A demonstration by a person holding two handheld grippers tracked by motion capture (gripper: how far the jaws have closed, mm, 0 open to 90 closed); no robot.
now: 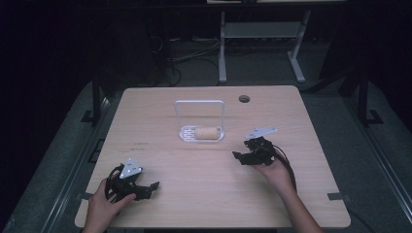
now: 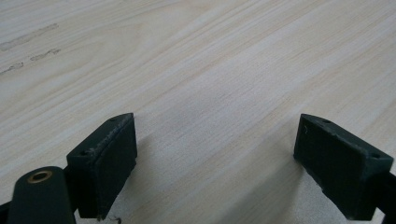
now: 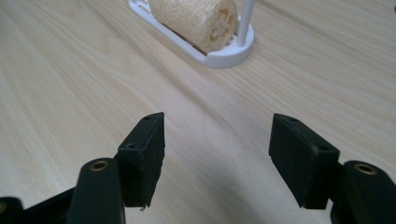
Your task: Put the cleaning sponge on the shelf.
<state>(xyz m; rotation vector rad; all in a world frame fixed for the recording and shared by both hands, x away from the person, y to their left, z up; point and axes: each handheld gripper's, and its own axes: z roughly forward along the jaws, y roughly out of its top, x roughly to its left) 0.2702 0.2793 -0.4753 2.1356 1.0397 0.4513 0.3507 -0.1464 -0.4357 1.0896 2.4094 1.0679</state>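
A tan loofah sponge (image 1: 207, 132) lies in a white rack (image 1: 186, 134) with a tall wire handle at the table's middle. In the right gripper view the loofah (image 3: 196, 18) rests on the rack's base (image 3: 224, 57), ahead of the jaws. My right gripper (image 1: 239, 157) is held to the right of the rack and a little nearer, open, with nothing between its pads (image 3: 144, 154). My left gripper (image 1: 154, 187) rests near the front left of the table, open over bare wood, its pads (image 2: 112, 158) wide apart.
The wooden table (image 1: 160, 165) has a round cable hole (image 1: 244, 99) at the back right. Behind it stands a white desk frame (image 1: 222, 48) on a dark floor with cables. Faint smudges (image 2: 28, 44) mark the wood to the left.
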